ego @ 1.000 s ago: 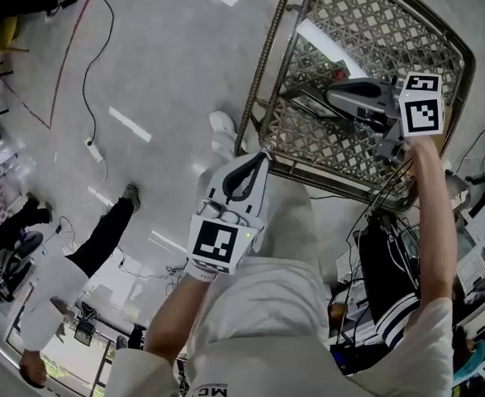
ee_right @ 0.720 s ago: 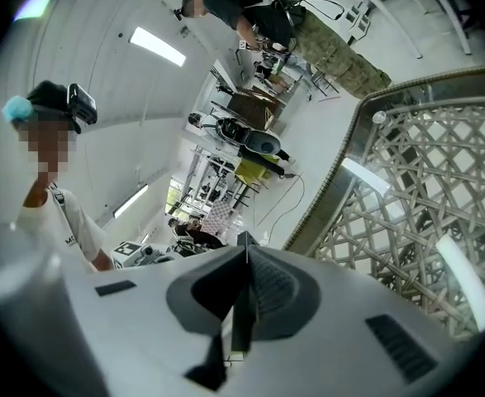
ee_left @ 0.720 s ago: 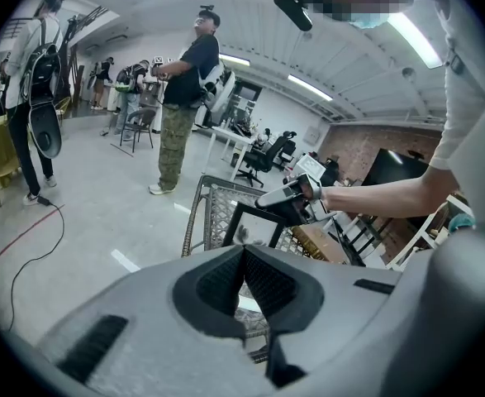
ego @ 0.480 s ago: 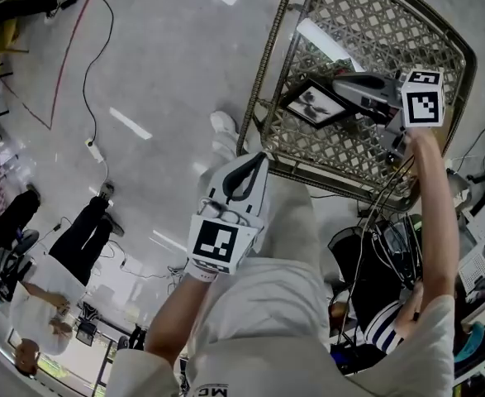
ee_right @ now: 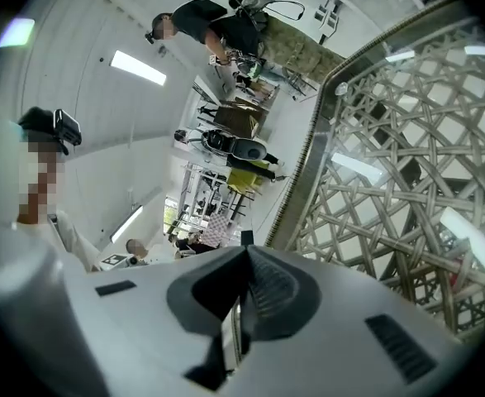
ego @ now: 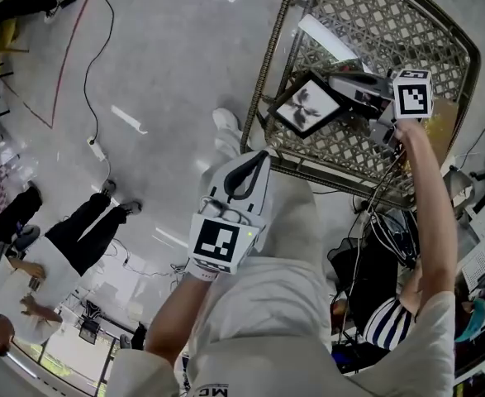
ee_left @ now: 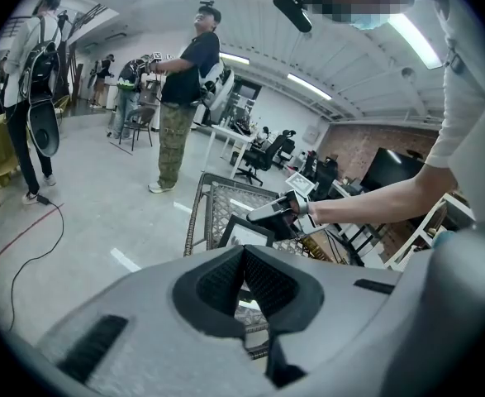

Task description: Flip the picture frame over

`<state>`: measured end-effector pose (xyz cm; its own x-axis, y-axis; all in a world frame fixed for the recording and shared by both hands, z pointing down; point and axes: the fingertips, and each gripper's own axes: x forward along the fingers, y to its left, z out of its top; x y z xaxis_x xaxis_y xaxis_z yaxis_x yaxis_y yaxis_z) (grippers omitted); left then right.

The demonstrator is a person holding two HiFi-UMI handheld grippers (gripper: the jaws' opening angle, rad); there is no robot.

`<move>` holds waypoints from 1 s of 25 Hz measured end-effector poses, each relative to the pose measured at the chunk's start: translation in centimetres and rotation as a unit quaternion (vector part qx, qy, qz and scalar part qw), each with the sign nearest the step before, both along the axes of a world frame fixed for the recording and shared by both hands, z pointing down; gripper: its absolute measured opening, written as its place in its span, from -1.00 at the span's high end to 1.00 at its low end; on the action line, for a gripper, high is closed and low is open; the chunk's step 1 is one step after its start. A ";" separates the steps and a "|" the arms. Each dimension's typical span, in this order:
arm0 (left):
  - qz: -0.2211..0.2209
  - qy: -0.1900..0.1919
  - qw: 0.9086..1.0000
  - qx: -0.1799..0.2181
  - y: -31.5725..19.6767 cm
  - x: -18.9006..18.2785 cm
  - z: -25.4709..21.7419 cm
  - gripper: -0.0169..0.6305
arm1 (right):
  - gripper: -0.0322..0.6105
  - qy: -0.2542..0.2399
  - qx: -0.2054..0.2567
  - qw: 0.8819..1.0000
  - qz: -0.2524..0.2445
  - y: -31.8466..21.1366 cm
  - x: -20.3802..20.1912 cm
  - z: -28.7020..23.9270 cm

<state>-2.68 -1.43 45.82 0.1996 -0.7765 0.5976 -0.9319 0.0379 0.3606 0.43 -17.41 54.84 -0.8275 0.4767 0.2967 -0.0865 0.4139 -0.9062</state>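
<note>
The black picture frame (ego: 306,104) with a dark flower print hangs tilted above the woven rattan table (ego: 268,56), its picture side toward the head camera. My right gripper (ego: 341,85) is shut on the frame's right edge; in the right gripper view the frame's thin edge (ee_right: 232,337) sits pinched between the jaws, with the table's lattice (ee_right: 391,188) beyond. My left gripper (ego: 254,160) is held near my body, below the table's near rim, shut on nothing. The left gripper view shows the frame (ee_left: 246,234) and the right gripper (ee_left: 279,209) over the table (ee_left: 201,213).
Grey floor lies left of the table, with a black cable and power strip (ego: 93,149) and a red cable (ego: 64,64). People stand at lower left (ego: 85,238). A person in a striped shirt (ego: 391,325) and tangled cables (ego: 387,222) crowd the right side.
The right gripper has lifted and turned the frame: it was edge-on by the tabletop, now its picture face shows and it sits further left. The left gripper has stayed still.
</note>
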 end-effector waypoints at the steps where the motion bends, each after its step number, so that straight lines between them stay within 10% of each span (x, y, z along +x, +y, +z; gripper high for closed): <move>1: 0.000 0.000 1.000 -0.001 0.1 -0.1 0.0 0.87 | 0.84 0.001 0.001 1.000 0.002 0.0 0.0 0.3; 25: -0.006 0.002 1.000 0.008 0.5 -0.1 -1.0 0.87 | 0.84 0.047 0.076 0.996 0.004 1.1 1.4 3.8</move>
<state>-2.80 -0.88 44.84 0.1934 -0.7879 0.5846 -0.9298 0.0430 0.3654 1.82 -16.30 58.63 -0.7962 0.4130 0.4421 -0.1725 0.5453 -0.8203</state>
